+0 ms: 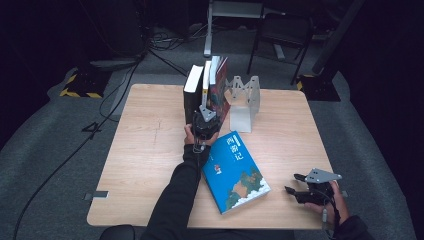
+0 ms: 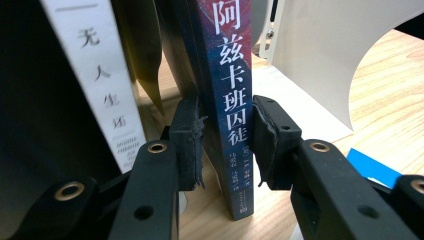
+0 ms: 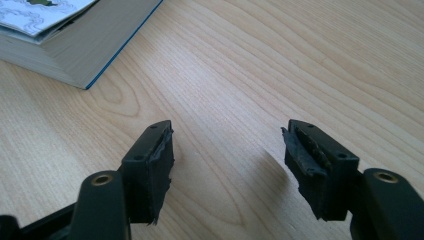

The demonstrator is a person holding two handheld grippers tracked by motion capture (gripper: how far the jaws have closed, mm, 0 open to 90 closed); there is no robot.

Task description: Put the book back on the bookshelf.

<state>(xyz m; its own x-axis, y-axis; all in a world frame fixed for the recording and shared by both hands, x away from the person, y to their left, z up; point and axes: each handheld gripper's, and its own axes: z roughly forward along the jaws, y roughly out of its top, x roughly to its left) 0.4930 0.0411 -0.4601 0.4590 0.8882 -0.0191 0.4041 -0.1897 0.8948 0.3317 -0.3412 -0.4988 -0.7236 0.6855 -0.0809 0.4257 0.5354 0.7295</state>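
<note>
**Left gripper clamps an upright book at the bookend**

The left gripper (image 2: 227, 145) grips the dark blue book (image 2: 227, 100) by its spine, one pad on each side of the lower part, where white Chinese characters run down it. In the high view this left gripper (image 1: 205, 122) sits at the near end of a short row of upright books at the back middle of the wooden table (image 1: 145, 150). The gripped book (image 1: 218, 90) is the rightmost of the row, leaning slightly toward the white metal bookend (image 1: 243, 97) just beside it. To its left stand a white-spined book (image 2: 100, 85) and a black book (image 1: 192, 95).

The right gripper (image 3: 227, 165) hovers low over bare tabletop with its jaws spread wide and nothing between them; in the high view it (image 1: 300, 187) is near the table's front right corner. A blue-covered book (image 1: 235, 172) lies flat between the two grippers, its corner visible in the right gripper view (image 3: 65, 45).
</note>
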